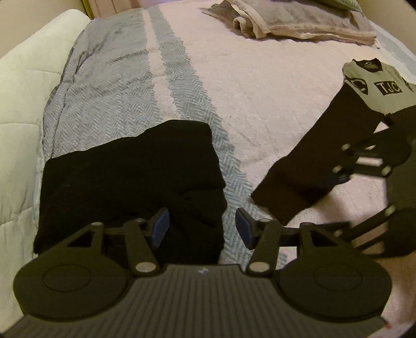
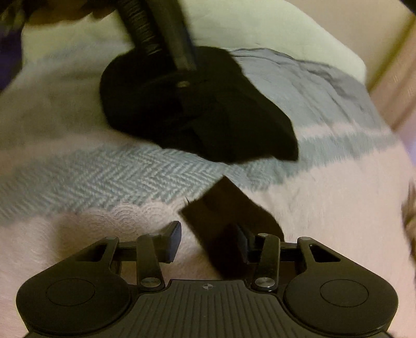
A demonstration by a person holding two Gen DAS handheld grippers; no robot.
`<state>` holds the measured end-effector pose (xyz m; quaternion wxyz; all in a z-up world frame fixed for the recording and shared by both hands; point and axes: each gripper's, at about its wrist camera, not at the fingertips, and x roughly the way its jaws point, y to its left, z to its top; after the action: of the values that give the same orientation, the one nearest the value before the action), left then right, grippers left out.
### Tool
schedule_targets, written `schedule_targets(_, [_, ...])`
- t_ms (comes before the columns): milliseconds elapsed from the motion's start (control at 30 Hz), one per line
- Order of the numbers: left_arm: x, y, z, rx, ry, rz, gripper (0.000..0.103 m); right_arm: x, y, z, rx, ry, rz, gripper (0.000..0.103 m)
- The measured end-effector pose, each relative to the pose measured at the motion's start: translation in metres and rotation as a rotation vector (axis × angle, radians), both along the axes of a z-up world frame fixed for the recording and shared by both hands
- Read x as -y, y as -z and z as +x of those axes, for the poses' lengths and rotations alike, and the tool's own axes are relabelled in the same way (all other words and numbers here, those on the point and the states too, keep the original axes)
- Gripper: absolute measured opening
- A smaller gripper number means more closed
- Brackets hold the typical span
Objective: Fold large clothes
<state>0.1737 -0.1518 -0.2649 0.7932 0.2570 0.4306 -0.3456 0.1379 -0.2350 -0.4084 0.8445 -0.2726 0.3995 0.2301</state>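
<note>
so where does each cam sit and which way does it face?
Left wrist: behind the open left gripper, looking up the bed over the black folded garment; right gripper at the sweater.
Right wrist: behind the open right gripper, facing across the bed; a dark sleeve between its jaws.
Shared: black garment, striped bedspread.

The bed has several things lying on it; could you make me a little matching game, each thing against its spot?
Things:
1. black folded garment
2. grey and black sweater
3. beige folded blanket
4. left claw

Spots:
A. far end of bed
B. right side, beside right claw
C. on blue stripes, left
D. open, above black garment's near edge

Pairs: 1-C, 2-B, 3-A, 4-D
</note>
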Motion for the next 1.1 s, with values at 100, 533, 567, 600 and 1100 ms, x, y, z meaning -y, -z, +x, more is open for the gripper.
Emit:
schedule_targets(100, [-0.003,0.004,0.006,-0.014,0.006,-0.023,0.053,-0.002,0.002,0.007,-0.01,0.011,0.004,0.003])
schedule_targets(533, [0.034,-0.043,0.0,0.011,0.043,-0.126,0.06,0.247,-0.175,-0.022,0.229,0.749,0.679,0.002])
schedule_targets(567, [0.045,-0.048,-0.001,0.016,0.051,-0.137,0.06,0.28,-0.19,-0.033,0.283,0.808,0.706,0.002])
schedule_targets(600, [0.056,-0.053,-0.004,0.018,0.06,-0.149,0.06,0.313,-0.204,-0.047,0.344,0.861,0.725,0.002])
schedule_targets(1100, [0.317,-0.046,-0.148,-0.036,0.261,-0.165,0.063,0.61,-0.09,-0.277,0.348,1.473,0.874,0.002])
